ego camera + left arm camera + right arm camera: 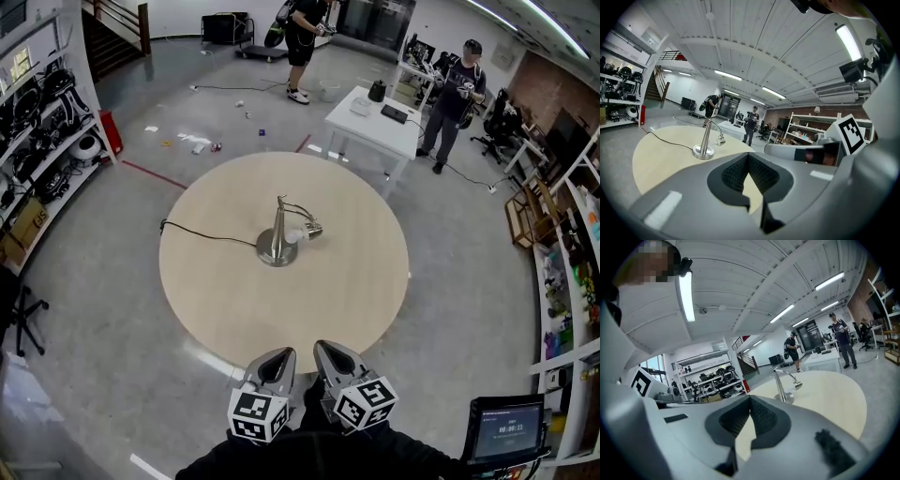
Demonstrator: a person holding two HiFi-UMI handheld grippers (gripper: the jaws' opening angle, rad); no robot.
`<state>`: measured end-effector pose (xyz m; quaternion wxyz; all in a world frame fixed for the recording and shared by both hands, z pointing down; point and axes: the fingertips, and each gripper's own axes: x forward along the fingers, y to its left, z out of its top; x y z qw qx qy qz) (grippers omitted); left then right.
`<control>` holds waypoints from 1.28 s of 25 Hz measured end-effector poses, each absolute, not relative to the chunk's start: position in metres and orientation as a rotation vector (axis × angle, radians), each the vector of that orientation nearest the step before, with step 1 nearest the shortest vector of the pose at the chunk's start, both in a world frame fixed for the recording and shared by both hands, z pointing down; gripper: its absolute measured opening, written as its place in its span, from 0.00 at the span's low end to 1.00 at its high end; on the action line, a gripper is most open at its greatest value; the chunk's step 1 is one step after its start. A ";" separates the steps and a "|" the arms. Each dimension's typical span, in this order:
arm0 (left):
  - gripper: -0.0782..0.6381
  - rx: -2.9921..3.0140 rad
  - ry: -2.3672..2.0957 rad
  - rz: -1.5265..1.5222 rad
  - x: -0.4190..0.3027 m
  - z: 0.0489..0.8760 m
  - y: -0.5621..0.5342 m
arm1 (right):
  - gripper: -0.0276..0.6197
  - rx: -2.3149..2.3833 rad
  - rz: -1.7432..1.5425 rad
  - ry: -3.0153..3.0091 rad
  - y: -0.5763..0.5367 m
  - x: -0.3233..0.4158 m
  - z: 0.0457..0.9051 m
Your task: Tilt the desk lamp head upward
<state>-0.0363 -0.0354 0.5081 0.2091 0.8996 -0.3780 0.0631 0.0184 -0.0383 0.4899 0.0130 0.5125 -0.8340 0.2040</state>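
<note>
Round table (328, 291) holds the desk lamp (278, 240) mid-frame; left gripper (278, 357) and right gripper (328, 350) sit closed, empty, at bottom.

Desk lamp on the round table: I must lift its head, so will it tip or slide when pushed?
The desk lamp probably won't tip: its round metal base looks broad and heavy beside the slim stem. Its head sits on a thin curved arm, likely to pivot or flex easily. On the smooth table, the base might slide.
</note>
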 end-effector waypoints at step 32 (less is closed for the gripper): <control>0.13 2.410 -1.432 0.298 0.015 0.530 -0.288 | 0.11 1.543 0.942 -2.578 -0.311 0.146 0.555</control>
